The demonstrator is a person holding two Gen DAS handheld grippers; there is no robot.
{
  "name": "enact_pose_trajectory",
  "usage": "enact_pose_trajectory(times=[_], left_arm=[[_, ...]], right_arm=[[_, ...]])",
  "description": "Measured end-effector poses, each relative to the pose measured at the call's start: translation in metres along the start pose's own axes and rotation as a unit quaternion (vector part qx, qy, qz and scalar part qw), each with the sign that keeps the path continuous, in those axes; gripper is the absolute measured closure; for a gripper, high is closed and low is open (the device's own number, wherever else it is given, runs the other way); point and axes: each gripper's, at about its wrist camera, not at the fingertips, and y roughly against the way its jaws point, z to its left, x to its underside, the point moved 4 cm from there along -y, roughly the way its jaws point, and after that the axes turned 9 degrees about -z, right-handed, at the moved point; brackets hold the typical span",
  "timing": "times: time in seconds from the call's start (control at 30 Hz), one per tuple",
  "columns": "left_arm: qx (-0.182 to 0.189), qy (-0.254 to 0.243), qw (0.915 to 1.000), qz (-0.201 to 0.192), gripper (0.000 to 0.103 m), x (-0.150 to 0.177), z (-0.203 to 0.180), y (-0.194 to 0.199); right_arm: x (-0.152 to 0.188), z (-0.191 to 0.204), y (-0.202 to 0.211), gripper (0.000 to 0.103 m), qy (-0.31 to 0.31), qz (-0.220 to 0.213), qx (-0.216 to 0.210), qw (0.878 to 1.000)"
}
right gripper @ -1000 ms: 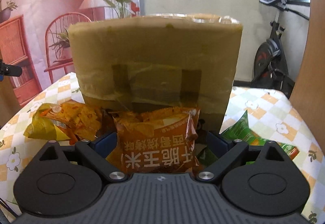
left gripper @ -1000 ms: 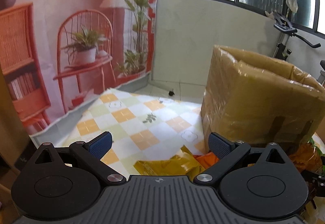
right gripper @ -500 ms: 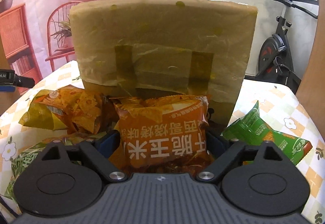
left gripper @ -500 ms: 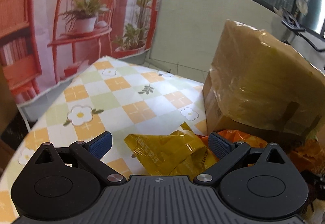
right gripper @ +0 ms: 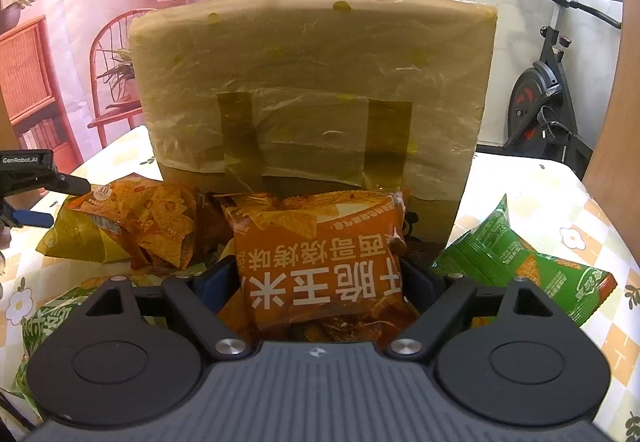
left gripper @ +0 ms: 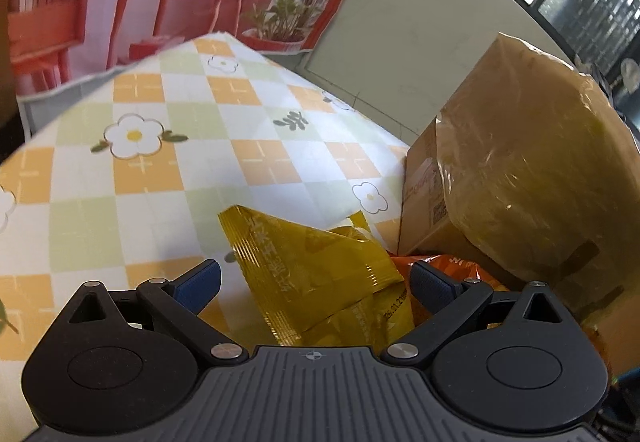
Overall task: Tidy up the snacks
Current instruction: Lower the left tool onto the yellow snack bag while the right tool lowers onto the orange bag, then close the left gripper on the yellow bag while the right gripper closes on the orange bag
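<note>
In the left wrist view my left gripper [left gripper: 316,282] is open, its jaws on either side of a yellow snack bag [left gripper: 312,274] that lies on the checkered tablecloth [left gripper: 160,169]. An orange bag [left gripper: 456,266] lies just right of it. In the right wrist view my right gripper [right gripper: 320,282] is wide apart around an orange corn-chip bag [right gripper: 320,262]; whether the pads press it I cannot tell. A tape-wrapped cardboard box [right gripper: 316,93] stands behind the pile. The left gripper [right gripper: 28,177] shows at the left edge.
Other bags lie around: an orange-yellow one [right gripper: 132,226] at left, a green one [right gripper: 528,258] at right, a green one [right gripper: 44,318] at lower left. The box [left gripper: 520,169] stands right of the left gripper. An exercise bike [right gripper: 544,89] stands beyond the table.
The left gripper has dropped and moved forward over the yellow bag, which now sits between its jaws. The right gripper has shifted slightly; the orange bag stays between its jaws.
</note>
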Motion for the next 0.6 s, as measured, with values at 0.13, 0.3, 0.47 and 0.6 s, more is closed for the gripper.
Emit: enact_pose_trajectory(times=[0.13,0.3,0.47,0.6], left_arm=[[0.007,0.051,0.9986,0.009,0.012,0.001,0.007,-0.007],[0.026,0.091,0.9954,0.015,0.025,0.002,0.011,-0.012],[0.033,0.070,0.9970,0.010,0.029,0.003,0.004,-0.010],[0.043,0.047,0.9979,-0.010,0.030,0.000,0.002,0.005]], right_arm=[[0.000,0.001,0.000,0.017,0.001,-0.001,0.001,1.000],[0.000,0.000,0.001,0.017,0.001,0.002,0.000,1.000],[0.000,0.000,0.001,0.017,0.000,0.005,0.001,1.000],[-0.001,-0.002,0.000,0.019,-0.003,0.009,0.002,1.000]])
